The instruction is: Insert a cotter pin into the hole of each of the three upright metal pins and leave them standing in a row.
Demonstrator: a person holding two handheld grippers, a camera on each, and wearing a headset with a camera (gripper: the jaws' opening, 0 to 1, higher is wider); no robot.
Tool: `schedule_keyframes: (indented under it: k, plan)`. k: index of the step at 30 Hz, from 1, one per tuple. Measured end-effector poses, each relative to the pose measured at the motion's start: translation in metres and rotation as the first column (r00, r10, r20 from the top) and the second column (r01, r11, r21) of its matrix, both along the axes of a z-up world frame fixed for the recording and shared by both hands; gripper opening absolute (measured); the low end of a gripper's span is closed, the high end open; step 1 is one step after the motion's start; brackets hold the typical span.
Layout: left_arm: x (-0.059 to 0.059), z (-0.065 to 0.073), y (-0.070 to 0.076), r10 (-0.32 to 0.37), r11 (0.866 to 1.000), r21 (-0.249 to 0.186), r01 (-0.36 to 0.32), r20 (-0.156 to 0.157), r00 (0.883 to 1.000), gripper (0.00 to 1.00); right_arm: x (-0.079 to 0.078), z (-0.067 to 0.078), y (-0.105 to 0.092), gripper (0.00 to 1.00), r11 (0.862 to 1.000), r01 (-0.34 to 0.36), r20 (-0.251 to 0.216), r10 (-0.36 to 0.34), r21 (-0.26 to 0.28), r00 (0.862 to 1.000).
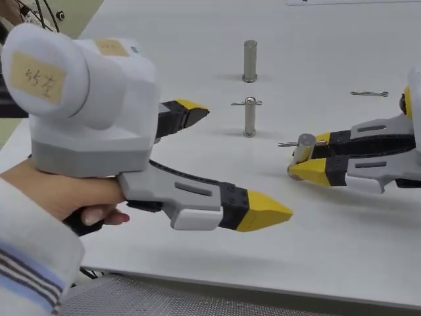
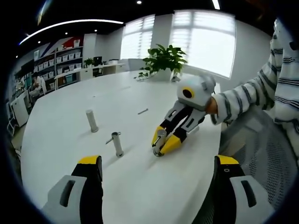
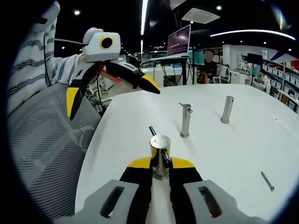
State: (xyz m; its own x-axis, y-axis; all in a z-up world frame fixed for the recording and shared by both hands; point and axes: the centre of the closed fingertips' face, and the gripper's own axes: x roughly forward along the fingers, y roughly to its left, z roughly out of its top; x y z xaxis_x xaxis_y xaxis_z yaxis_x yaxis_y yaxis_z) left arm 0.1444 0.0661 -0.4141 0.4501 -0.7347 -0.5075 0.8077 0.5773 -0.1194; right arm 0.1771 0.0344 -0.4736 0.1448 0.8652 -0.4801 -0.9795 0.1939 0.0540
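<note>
The left gripper (image 1: 240, 160) looms in the lower left, its jaws wide apart and empty. I think it is just waiting. At the right edge the right gripper (image 1: 306, 155) squeezes a shiny pin (image 1: 304, 148) that leans a bit, with a cotter (image 1: 285, 143) through it, maybe to stand it up. The mid pin (image 1: 250, 117), top centre, has its cotter. The top pin (image 1: 250, 60) is bare. A loose cotter (image 1: 370, 93) lies upper right.

free: table (image 1: 316, 250) front strip | blocking: far pin (image 1: 250, 60), middle pin (image 1: 250, 118), loose cotter pin (image 1: 369, 93)
</note>
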Motion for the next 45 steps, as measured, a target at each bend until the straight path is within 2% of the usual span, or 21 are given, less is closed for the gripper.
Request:
schedule_keyframes:
  k: [4,7,11,16,22,25,28,34,39,45]
  plan:
    - [0.002,-0.002,0.006,0.02,1.0,0.019,-0.02,-0.003,1.0,0.99,0.0,0.001,0.002,0.08,1.0,-0.002,0.019,0.002,-0.021,1.0]
    - [0.003,-0.005,0.01,0.027,0.999,0.032,-0.027,-0.008,1.0,0.99,0.003,0.006,0.003,0.08,1.0,-0.007,0.043,0.007,-0.015,0.999]
    - [0.004,-0.006,0.014,0.035,0.999,0.035,-0.034,-0.01,0.999,0.99,0.018,0.012,0.001,0.08,1.0,0.022,0.049,-0.022,0.006,0.999]
    - [0.005,-0.007,0.018,0.034,0.999,0.042,-0.034,-0.011,0.999,0.99,0.05,0.01,-0.01,0.08,0.993,0.118,0.042,-0.118,0.003,0.992]
    - [0.004,-0.01,0.021,0.037,0.998,0.054,-0.036,-0.019,0.999,0.99,0.064,0.006,-0.021,0.08,0.985,0.172,0.032,-0.172,0.013,0.985]
    - [0.004,-0.011,0.022,0.035,0.998,0.057,-0.034,-0.017,0.999,0.99,0.063,0.003,-0.024,0.08,0.985,0.175,0.027,-0.175,0.009,0.984]
    - [0.006,-0.009,0.026,0.045,0.998,0.039,-0.045,-0.016,0.999,0.99,0.063,-0.003,-0.026,0.08,0.984,0.177,0.022,-0.178,0.008,0.984]
    - [0.008,-0.009,0.03,0.04,0.998,0.039,-0.04,-0.012,0.999,0.99,0.065,-0.003,-0.028,0.08,0.985,0.175,0.022,-0.175,0.012,0.984]
    - [0.009,-0.006,0.029,0.049,0.999,0.018,-0.048,-0.008,0.999,0.99,0.068,-0.003,-0.03,0.08,0.986,0.169,0.023,-0.169,0.014,0.985]
    - [0.01,-0.006,0.031,0.047,0.999,0.022,-0.047,-0.008,0.999,0.99,0.068,-0.003,-0.03,0.08,0.984,0.179,0.017,-0.179,0.027,0.984]
